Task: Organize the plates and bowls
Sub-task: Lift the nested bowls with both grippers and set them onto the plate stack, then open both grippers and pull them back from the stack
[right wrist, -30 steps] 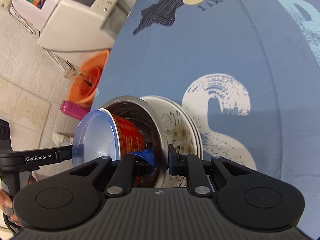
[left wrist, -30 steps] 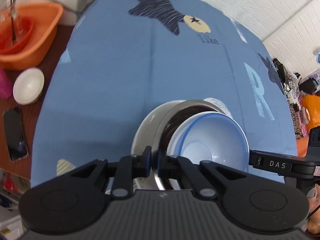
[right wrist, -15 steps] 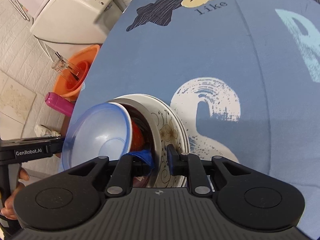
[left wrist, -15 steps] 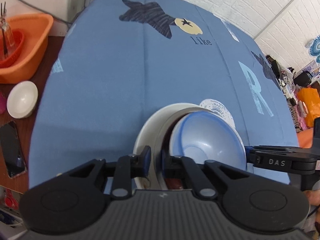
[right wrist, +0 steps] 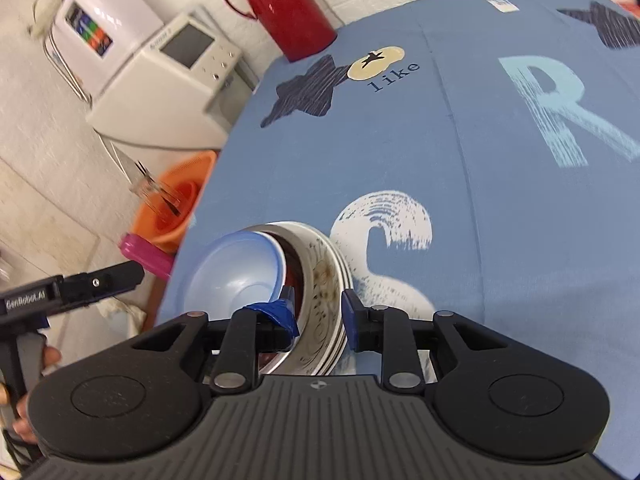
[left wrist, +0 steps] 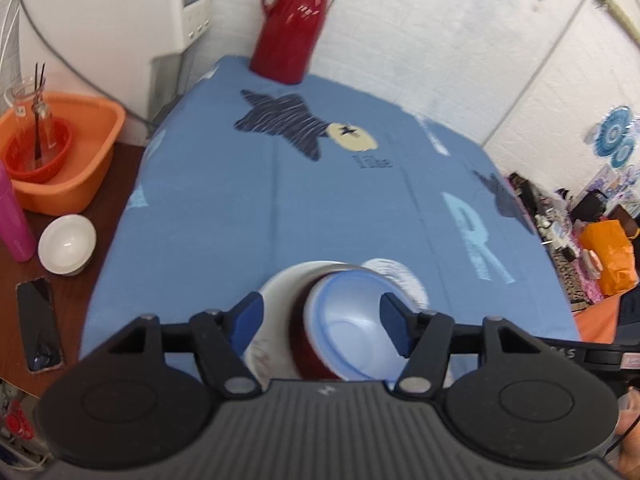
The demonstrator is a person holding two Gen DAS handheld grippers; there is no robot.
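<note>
White brick walls ring a bench [left wrist: 248, 208] under blue cloth. At six o'clock the nested stack [right wrist: 320, 280] rests, blue bowl [left wrist: 352, 332] topmost. Left gripper [left wrist: 322, 322] spread wide, released; right gripper [right wrist: 318, 312] straddles the plates' edge, apparently steadying.

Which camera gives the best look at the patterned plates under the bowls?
The right wrist view: the patterned plates show their brown floral print and stacked rims. The left wrist view shows only a blurred white edge beside the bowls.
</note>
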